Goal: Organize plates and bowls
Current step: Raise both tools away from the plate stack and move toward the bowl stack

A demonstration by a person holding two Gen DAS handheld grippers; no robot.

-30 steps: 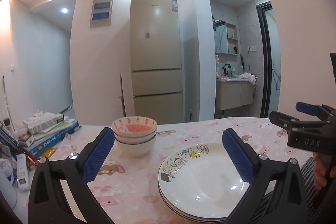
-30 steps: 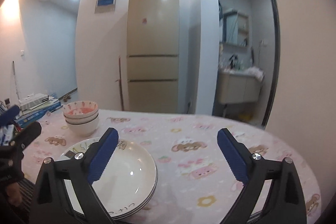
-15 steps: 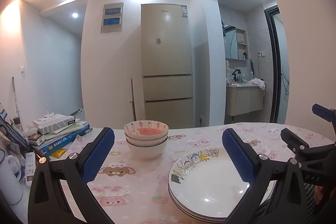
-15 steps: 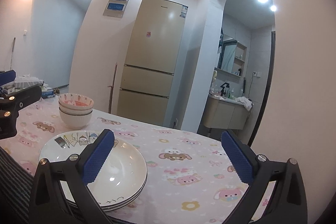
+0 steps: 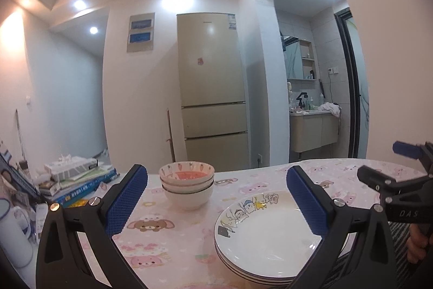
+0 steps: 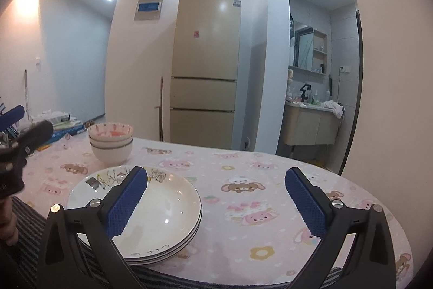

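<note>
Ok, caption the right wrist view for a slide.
Open right hand-held gripper above stacked plates; stacked bowls behind on the pink tablecloth.

The stacked plates (image 6: pixel 173 197) and nested bowls (image 5: pixel 187 184) look like glossy glazed ceramic. A smooth printed cloth (image 6: pixel 243 180) covers the worktop. Both sets of jaws carry matt, knurled blue pads (image 5: pixel 127 197) on black plastic arms. The fridge (image 5: pixel 213 110) has a satin sheen.

Stacked white bowls (image 5: pixel 187 187) stand beside stacked cartoon-rimmed white plates (image 5: pixel 266 237) on the table.
</note>
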